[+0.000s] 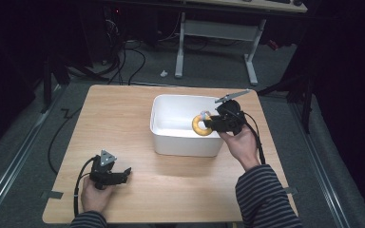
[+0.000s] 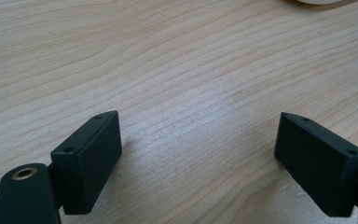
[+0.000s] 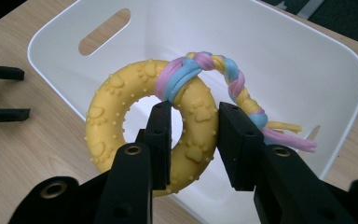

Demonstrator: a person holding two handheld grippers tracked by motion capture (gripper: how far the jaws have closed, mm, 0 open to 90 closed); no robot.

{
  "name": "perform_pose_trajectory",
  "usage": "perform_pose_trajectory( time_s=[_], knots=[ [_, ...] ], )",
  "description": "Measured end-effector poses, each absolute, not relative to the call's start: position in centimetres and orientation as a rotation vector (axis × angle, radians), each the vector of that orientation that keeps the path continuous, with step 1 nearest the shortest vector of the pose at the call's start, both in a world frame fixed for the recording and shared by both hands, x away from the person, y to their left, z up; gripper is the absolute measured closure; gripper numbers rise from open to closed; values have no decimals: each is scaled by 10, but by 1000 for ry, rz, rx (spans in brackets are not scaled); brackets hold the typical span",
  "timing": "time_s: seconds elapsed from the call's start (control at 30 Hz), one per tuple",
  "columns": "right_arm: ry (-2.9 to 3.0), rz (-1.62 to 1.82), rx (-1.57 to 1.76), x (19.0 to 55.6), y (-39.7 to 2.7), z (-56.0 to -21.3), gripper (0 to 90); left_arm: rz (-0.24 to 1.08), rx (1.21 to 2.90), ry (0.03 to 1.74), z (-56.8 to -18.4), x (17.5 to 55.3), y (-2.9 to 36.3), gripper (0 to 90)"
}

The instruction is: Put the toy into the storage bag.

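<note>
The right hand-held gripper has its jaws clamped on one side of a yellow ring toy, one jaw passing through the ring's hole and the other pressing on the outer edge. The ring is studded with small bumps and paw prints, and a braided rope of pink, blue and yellow strands is looped around its upper part, ending in loose tassels to the side. In the high view the ring toy hangs above the open white bin, just inside the bin's right rim, held clear of the bin's floor. The right hand-held gripper reaches over that rim from the right.

The white bin stands on the wooden bench, towards its far right part; a slot handle is cut into one of its walls.

The left hand-held gripper rests low over the bench, well apart from the bin and off its near left corner. Its jaws stand wide apart with bare wood of the bench between them and nothing held.
</note>
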State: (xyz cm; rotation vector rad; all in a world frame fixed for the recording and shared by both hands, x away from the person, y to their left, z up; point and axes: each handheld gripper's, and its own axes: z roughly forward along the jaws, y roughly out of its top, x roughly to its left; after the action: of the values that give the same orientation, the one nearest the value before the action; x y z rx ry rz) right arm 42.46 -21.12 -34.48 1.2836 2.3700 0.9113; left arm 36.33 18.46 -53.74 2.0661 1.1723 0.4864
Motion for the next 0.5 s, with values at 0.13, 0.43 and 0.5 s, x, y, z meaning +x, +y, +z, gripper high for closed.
perform_pose_trajectory(
  time_s=[0.13, 0.43, 0.5],
  knots=[
    [2372, 898, 1286, 430, -207, -347, 669, 486, 2067, 1171, -537, 363, 185, 157],
    [2393, 878, 1280, 443, -194, -353, 668, 484, 2068, 1168, -537, 364, 184, 157],
    [2401, 880, 1279, 446, -192, -356, 668, 484, 2069, 1167, -537, 364, 184, 157]
  ],
)
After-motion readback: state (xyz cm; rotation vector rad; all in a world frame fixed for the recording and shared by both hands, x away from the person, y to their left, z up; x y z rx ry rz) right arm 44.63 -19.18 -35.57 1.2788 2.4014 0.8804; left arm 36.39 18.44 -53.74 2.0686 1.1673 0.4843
